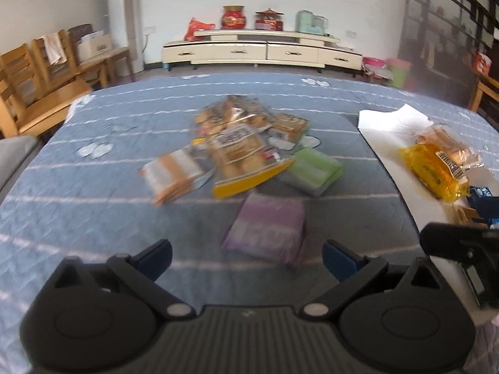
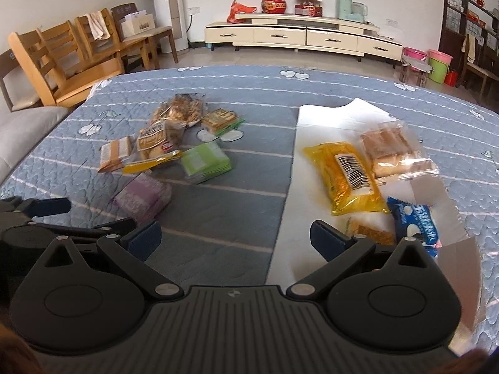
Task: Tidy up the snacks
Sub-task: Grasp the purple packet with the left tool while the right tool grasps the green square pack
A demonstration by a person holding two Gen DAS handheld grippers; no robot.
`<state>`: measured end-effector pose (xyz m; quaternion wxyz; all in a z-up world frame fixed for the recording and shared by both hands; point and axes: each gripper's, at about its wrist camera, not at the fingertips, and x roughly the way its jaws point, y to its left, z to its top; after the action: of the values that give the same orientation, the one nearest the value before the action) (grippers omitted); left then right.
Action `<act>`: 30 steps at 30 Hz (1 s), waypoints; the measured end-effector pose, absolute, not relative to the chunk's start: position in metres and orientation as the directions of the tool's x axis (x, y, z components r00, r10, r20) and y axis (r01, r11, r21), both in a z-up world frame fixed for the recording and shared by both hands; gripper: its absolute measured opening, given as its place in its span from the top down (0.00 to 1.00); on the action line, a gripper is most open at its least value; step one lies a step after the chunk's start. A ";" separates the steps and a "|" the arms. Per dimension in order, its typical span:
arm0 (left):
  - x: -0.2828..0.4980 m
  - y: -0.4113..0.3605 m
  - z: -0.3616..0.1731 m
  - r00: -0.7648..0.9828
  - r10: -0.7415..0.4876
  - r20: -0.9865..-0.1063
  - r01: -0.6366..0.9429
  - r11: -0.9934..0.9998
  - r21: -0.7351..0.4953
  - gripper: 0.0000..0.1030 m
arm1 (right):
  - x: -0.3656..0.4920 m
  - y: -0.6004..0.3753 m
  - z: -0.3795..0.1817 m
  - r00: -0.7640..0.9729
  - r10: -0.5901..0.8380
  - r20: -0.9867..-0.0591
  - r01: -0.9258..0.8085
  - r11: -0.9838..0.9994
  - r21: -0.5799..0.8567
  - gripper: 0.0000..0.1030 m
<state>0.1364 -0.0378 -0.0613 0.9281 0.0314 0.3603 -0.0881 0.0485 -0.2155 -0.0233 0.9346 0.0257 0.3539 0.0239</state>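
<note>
While both grippers are held low over a blue quilted table cover [image 2: 218,205], nothing is gripped by either. In the left wrist view, the left gripper [image 1: 246,254] is seen at the bottom of the frame with its blue-padded fingers spread wide apart and empty. Directly ahead of the gap, just above lower centre, a purple packet [image 1: 265,227] is found lying flat; its long axis appears to run away from the camera, roughly in line with the fingers, leaning slightly toward the upper right, though blur softens its edges. Beyond it, at mid-frame, an unsorted heap is seen: a green packet [image 1: 313,168], a yellow-edged clear bag of pastries [image 1: 243,162] and an orange-and-white packet [image 1: 173,177]. In the right wrist view, the right gripper [image 2: 235,237] is likewise shown with its fingers wide apart and empty, poised over the left edge of a white sheet [image 2: 330,124]. On that sheet, at centre right, a yellow bag [image 2: 346,177], a clear pack of wafers [image 2: 393,152] and a blue cookie pack [image 2: 414,224] are already gathered. The purple packet is judged nearer to the left gripper, and a straight forward reach would probably bring the fingers to either side of it.
</note>
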 end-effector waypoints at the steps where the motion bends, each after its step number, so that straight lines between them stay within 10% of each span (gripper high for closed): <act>1: 0.142 -0.042 -0.063 0.724 -0.143 -0.675 0.193 0.981 -0.002 0.01 | 0.050 -0.217 -0.024 0.746 0.063 -0.663 -0.023 0.997 0.069 0.00; 4: 0.154 -0.050 -0.067 0.725 -0.143 -0.674 0.199 0.980 0.006 0.03 | 0.057 -0.220 -0.025 0.741 0.065 -0.668 -0.027 0.997 0.067 0.00; 11: 0.162 -0.044 -0.072 0.712 -0.164 -0.682 0.208 0.978 -0.018 0.45 | 0.094 -0.220 -0.023 0.734 0.136 -0.666 -0.113 0.991 0.079 0.00; 30: 0.134 0.008 -0.055 0.728 -0.132 -0.673 0.093 0.991 -0.094 0.48 | 0.204 -0.173 -0.068 0.600 0.199 -0.775 -0.307 0.952 0.006 0.00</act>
<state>0.1342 0.0080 -0.0550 0.9291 -0.0267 0.3638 -0.0604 0.2043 -0.1734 -0.0676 0.8921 -0.0639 0.4242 0.1419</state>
